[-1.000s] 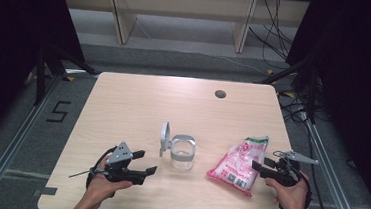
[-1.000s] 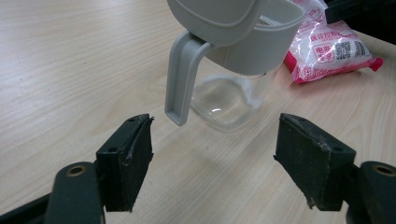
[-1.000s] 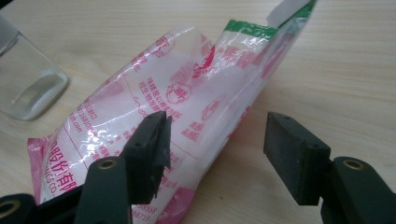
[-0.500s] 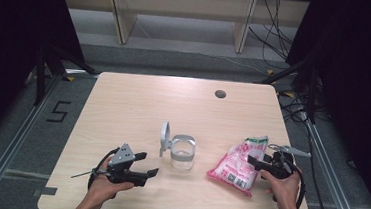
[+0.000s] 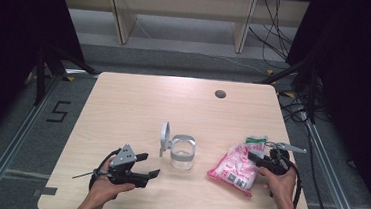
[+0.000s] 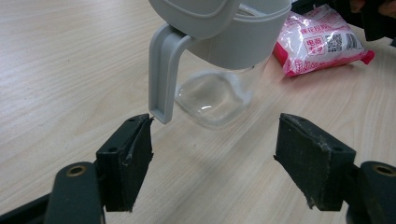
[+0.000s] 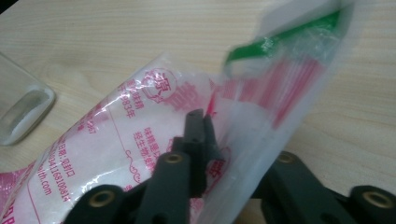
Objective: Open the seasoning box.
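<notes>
From the high view, your right gripper [image 5: 258, 157] sits at the right side of the light wooden table [image 5: 138, 106], its jaws having just been closing with the upper edge of the pink-and-white printed plastic bag [image 5: 234, 168] between them. The bag lies flat on the table just left of your right hand [image 5: 282, 178]. Your left gripper [image 5: 144, 164] rests low near the table's front edge, jaws spread and empty, aimed toward the clear glass jar with a grey plastic collar and flipped-up grey lid [image 5: 180, 151], which stands upright between the two grippers, near the left one and apart from the bag.

In the left gripper view, your two black jaws stand wide apart with bare table between them. The jar [image 6: 219, 88] is just beyond them, its grey handle [image 6: 161, 74] hanging close to the left jaw's tip without touching. The pink bag [image 6: 322, 42] lies farther off at the upper right.

In the right gripper view, your jaws are pressed together on the bag's thin plastic [image 7: 243, 140] below its green-striped top edge [image 7: 299, 32], which lifts clear of the table. The jar's glass base [image 7: 21, 114] shows at the left edge.
</notes>
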`<state>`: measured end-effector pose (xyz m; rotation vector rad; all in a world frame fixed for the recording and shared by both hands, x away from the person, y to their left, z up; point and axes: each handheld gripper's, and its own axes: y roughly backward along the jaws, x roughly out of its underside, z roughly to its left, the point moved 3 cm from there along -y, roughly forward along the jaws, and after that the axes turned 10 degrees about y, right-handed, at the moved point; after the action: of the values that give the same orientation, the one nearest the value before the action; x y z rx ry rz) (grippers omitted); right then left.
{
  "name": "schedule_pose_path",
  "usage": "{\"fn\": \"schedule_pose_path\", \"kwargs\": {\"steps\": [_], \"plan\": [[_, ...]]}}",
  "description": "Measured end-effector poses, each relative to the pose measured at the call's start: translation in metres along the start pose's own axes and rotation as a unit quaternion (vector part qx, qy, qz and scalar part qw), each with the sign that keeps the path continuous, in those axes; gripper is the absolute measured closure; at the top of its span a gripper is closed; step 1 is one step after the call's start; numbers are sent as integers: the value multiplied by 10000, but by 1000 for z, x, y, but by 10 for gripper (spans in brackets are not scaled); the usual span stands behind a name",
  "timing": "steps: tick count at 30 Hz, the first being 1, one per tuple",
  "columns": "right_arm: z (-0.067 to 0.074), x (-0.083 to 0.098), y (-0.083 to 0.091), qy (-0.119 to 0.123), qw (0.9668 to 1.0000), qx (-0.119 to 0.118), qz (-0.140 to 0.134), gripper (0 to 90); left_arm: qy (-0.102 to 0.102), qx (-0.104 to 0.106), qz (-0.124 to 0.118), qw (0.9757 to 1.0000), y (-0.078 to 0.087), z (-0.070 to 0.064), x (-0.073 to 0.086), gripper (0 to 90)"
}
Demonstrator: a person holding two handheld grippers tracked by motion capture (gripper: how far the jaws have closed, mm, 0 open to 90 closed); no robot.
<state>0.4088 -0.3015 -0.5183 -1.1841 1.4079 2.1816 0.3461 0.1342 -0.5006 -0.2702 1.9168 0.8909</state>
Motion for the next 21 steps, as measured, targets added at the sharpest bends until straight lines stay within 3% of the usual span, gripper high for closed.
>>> {"fn": "schedule_pose_path", "kwargs": {"steps": [1,4,6,9,10,12,13,15,16,17,18,19,21], "plan": [[0,0,0,0,10000,0,0,803,0,0,0,10000,0,0,0,265],[0,-2,-1,439,9989,-1,-151,893,5,40,-67,10000,0,-1,-2,265],[1,-3,0,547,9983,82,-183,900,2,43,-79,10000,0,-1,-1,266],[5,-6,5,639,9977,8,-232,900,108,45,-66,9999,0,-3,-1,266],[7,-7,6,731,9969,7,-306,900,51,16,-17,10000,0,-2,-1,266],[13,-9,8,558,9976,27,-405,900,-17,38,-16,10000,1,-3,-1,265],[11,-11,10,806,9956,-8,-471,900,-71,35,-24,10000,1,-2,-1,266],[19,-14,16,704,9961,-69,-522,900,-131,-3,19,9999,1,-1,-2,265],[18,-16,18,864,9944,-41,-605,900,58,52,-19,10000,0,-5,-1,266],[22,-16,21,764,9948,-75,-676,900,81,65,-29,9999,0,-6,-1,265],[23,-18,24,907,9930,-67,-752,900,12,43,10,10000,0,-7,-1,265],[27,-19,28,739,9946,-192,-706,900,-94,-10,60,9999,0,-9,-1,265],[28,-22,31,848,9917,-215,-943,900,-248,5,90,9997,0,-15,-2,264]]}}
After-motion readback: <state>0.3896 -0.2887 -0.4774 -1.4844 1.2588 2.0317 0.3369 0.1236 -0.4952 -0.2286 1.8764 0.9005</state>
